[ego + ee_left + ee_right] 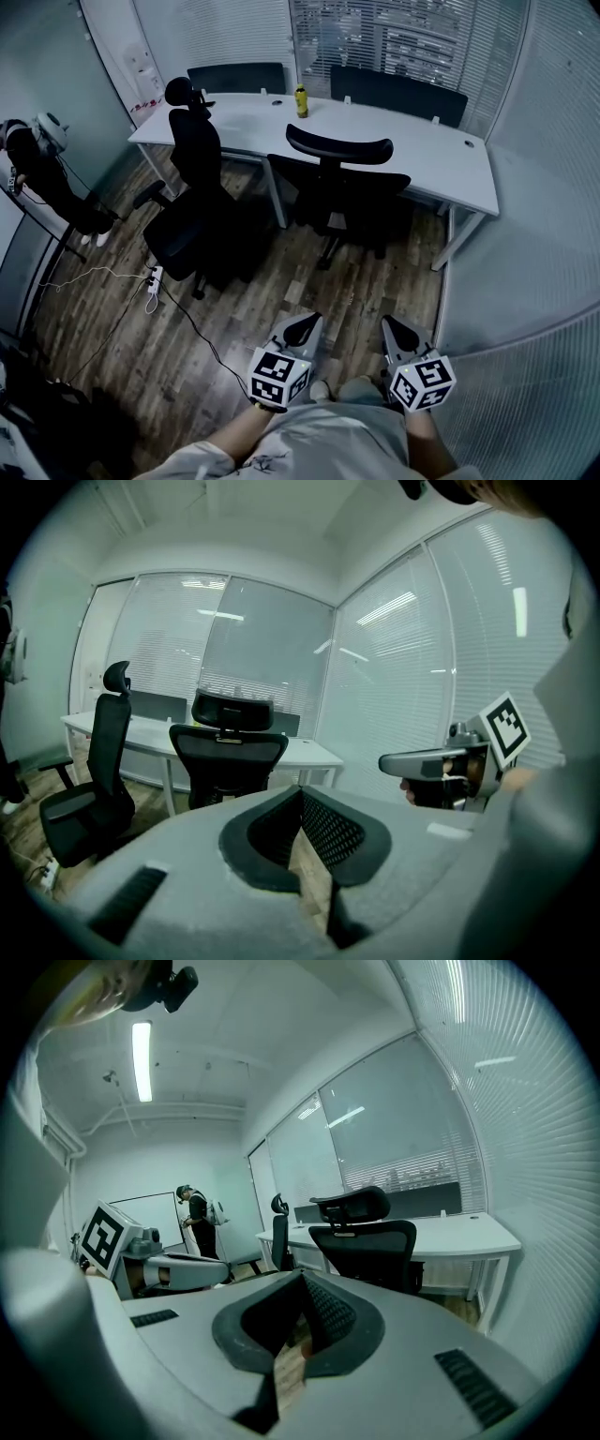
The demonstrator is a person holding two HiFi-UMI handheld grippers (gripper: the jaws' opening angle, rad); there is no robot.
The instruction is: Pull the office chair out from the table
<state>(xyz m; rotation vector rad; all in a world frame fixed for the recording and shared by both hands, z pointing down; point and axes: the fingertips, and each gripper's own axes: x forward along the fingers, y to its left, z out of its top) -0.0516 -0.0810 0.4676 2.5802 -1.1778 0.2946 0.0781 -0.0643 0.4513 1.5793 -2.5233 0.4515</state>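
Observation:
A black office chair point(342, 192) with a curved headrest stands tucked against the long white table point(412, 141), its back toward me. It also shows ahead in the left gripper view point(228, 752) and in the right gripper view point(367, 1241). My left gripper point(305, 326) and right gripper point(394, 332) hang side by side near my body, well short of the chair, over the wood floor. Both are shut with nothing between their jaws. From the left gripper view the right gripper point(412, 761) shows at the right.
A second black chair point(192, 202) stands pulled out at the left end of the table. A yellow bottle point(301, 101) stands on the tabletop. A power strip and cable point(155, 281) lie on the floor. A person point(42, 178) stands at far left. Glass walls enclose the room.

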